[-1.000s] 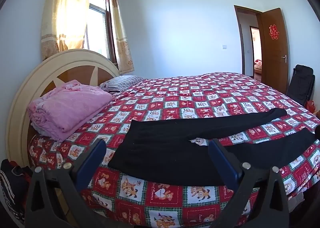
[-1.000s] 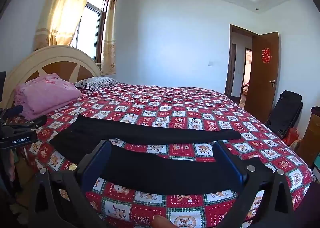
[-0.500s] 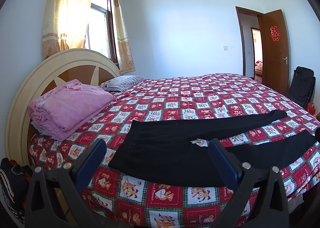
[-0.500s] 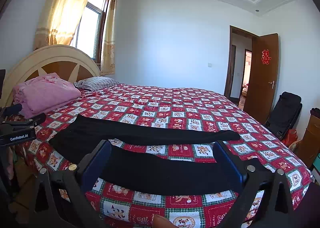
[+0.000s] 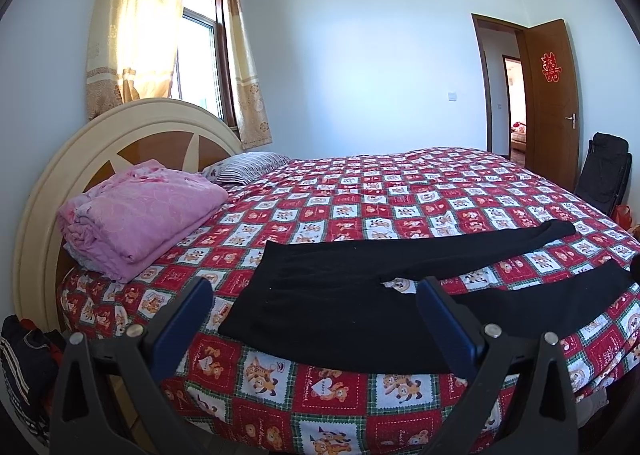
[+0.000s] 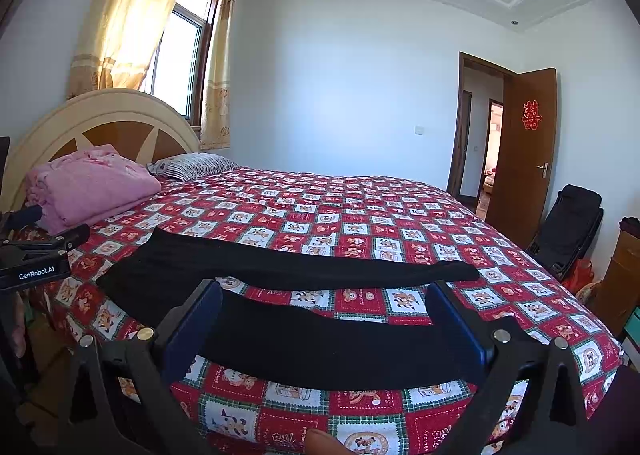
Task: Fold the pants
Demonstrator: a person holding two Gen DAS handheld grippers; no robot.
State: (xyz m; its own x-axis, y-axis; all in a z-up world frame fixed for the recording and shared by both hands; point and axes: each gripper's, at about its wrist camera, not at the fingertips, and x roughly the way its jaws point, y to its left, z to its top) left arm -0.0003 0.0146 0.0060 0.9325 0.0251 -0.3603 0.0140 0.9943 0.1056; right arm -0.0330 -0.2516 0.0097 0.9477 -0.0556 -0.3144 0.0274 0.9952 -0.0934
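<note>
Black pants (image 5: 328, 295) (image 6: 304, 339) lie flat near the front edge of a bed covered by a red patterned quilt (image 5: 400, 195) (image 6: 360, 215), waist toward the headboard, both legs spread apart and pointing right. My left gripper (image 5: 316, 291) hovers open in front of the waist end, nothing between its blue-padded fingers. My right gripper (image 6: 324, 295) hangs open above the near leg, also holding nothing. The left gripper's body (image 6: 36, 255) shows at the left edge of the right wrist view.
A folded pink blanket (image 5: 140, 215) (image 6: 92, 187) and a striped pillow (image 5: 248, 171) lie by the headboard (image 5: 132, 135). A black chair (image 6: 568, 227) stands by the open door (image 6: 524, 151). Dark clothes (image 5: 24, 359) lie on the floor at the left.
Both views have tilted slightly upward, so the bed and pants sit a little lower in frame. The pants have not moved and both grippers stay open.
</note>
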